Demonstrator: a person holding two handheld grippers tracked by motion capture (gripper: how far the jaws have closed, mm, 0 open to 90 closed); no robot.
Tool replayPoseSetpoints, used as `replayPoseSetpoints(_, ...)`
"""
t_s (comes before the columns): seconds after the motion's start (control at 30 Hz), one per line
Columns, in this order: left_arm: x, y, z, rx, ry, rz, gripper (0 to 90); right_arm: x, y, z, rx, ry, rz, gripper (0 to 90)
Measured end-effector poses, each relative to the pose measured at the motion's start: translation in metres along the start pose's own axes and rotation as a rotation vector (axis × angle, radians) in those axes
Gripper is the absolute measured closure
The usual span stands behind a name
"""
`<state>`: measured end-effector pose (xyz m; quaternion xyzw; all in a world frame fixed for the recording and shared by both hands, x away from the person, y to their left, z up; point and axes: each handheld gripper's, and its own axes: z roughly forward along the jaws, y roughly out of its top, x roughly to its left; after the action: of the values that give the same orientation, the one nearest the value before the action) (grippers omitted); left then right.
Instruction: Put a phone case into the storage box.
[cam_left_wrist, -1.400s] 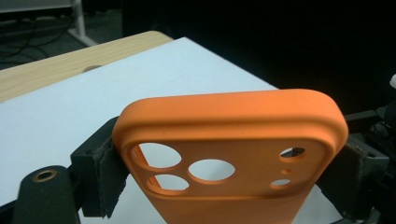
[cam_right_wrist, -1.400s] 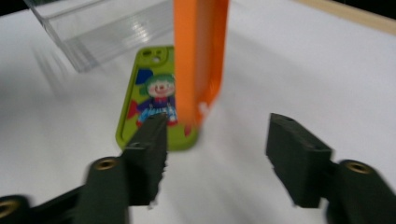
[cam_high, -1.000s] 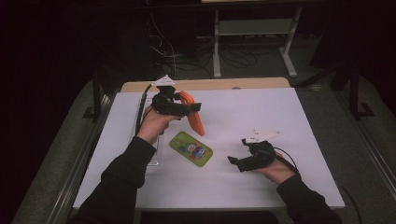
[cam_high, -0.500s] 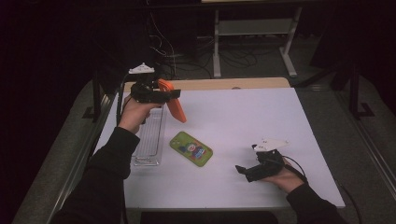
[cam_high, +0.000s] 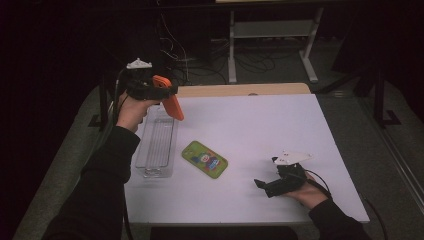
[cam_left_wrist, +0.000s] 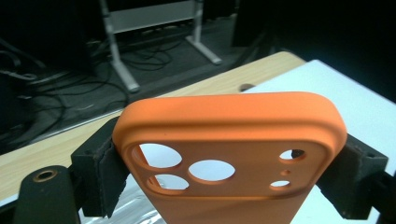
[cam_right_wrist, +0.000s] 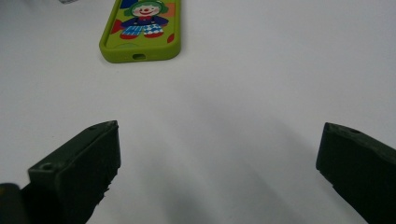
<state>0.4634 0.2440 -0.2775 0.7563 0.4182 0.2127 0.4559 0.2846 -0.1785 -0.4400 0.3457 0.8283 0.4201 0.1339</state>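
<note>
An orange phone case (cam_high: 172, 104) with camera cut-outs hangs in the air over the far end of a clear plastic tray (cam_high: 156, 145). My left gripper (cam_high: 165, 91) is shut on it. In the left gripper view both pads press the sides of the orange case (cam_left_wrist: 229, 121), held by my left gripper (cam_left_wrist: 229, 172). A green phone case (cam_high: 204, 159) with a clown picture lies flat mid-table. My right gripper (cam_high: 266, 172) rests low on the white table (cam_high: 260, 125) at the near right. Its jaws have just been opening and now stand wide with nothing between them. The right gripper (cam_right_wrist: 217, 154) points at the green case (cam_right_wrist: 140, 28).
The tray lies lengthwise along the table's left edge. A strip of bare wooden tabletop (cam_high: 240, 90) runs along the far edge. Behind it are cables and a metal stand (cam_high: 270, 30) on a dark floor.
My left hand has carried the orange case left and away from me, from over the table's middle to above the tray's far end. My right hand has drifted slightly toward the near right.
</note>
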Motion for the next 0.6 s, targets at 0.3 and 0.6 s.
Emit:
replayPoseSetpoints(0.3,0.018,-0.004,0.014,0.051,0.152,-0.023,14.6,-0.001,0.000,-0.001,-0.010,0.000,-0.002,0.0)
replayPoseSetpoints(0.6,0.027,-0.009,0.031,0.092,0.281,-0.042,14.6,-0.001,0.001,-0.002,-0.016,0.001,-0.004,0.0)
